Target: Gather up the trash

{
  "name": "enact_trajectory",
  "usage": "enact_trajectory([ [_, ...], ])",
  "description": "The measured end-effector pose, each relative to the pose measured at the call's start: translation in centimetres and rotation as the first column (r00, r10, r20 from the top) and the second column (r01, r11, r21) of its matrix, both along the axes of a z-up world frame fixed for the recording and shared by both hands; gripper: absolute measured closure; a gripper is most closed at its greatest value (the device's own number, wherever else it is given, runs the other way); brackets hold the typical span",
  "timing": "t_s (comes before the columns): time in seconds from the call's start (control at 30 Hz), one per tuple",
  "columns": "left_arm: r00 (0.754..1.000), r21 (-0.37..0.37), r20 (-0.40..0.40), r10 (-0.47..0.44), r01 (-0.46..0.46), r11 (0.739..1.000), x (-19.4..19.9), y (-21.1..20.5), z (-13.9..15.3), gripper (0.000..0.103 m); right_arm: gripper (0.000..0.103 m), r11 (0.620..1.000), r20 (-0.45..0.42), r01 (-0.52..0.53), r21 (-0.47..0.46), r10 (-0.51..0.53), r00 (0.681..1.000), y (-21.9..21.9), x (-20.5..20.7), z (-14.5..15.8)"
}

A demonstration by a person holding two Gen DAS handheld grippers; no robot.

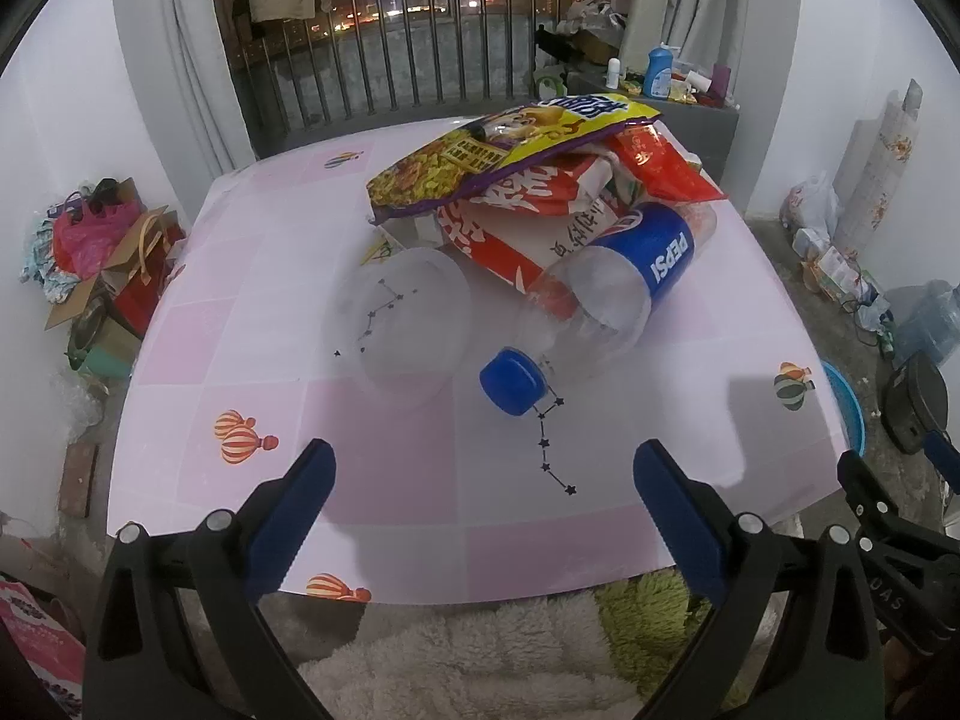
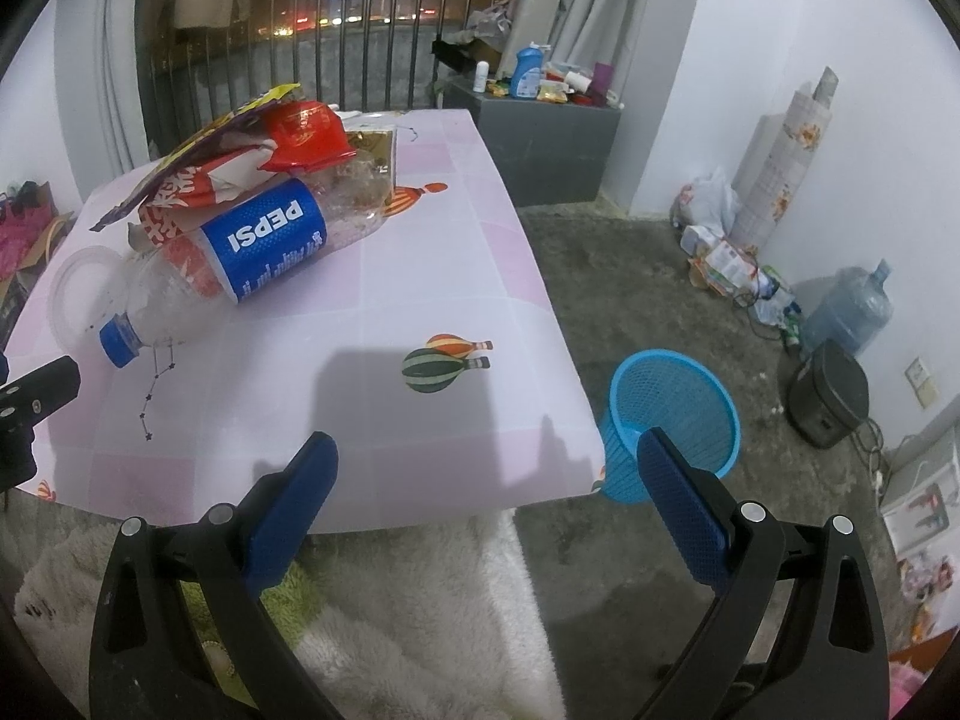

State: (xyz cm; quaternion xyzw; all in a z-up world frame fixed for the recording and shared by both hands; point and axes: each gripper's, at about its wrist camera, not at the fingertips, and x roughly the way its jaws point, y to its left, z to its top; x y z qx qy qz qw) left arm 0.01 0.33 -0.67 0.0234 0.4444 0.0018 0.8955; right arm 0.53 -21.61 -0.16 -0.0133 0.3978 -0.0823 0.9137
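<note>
A heap of trash lies on the pink-tiled table [image 1: 252, 276]. An empty Pepsi bottle [image 1: 612, 288] with a blue cap [image 1: 511, 381] lies on its side. A clear plastic cup [image 1: 402, 324] lies left of it. Behind are a yellow snack bag [image 1: 498, 150] and red-and-white wrappers [image 1: 528, 210]. My left gripper [image 1: 483, 477] hangs open over the table's near edge, short of the cap. In the right wrist view the Pepsi bottle [image 2: 264, 240] lies at the left, and a blue mesh bin [image 2: 672, 414] stands on the floor off the table's right corner. My right gripper [image 2: 486, 468] is open, empty.
A fluffy white rug [image 2: 420, 618] lies below the near table edge. A grey cabinet [image 2: 546, 144] with bottles stands behind the table. Bags, a water jug [image 2: 846, 312] and a black appliance [image 2: 828, 396] line the right wall. Cardboard and bags [image 1: 102, 264] sit at the left.
</note>
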Motion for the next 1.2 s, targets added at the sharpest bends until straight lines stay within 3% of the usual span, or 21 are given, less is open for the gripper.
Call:
enact_trajectory([
  [1.2,1.0,0.005,-0.012,0.008,-0.008,1.0,-0.29,0.37,-0.49,0.006,0.008,1.0,-0.003,-0.003,0.006,0.003,1.0,0.29,-0.04,-0.12],
])
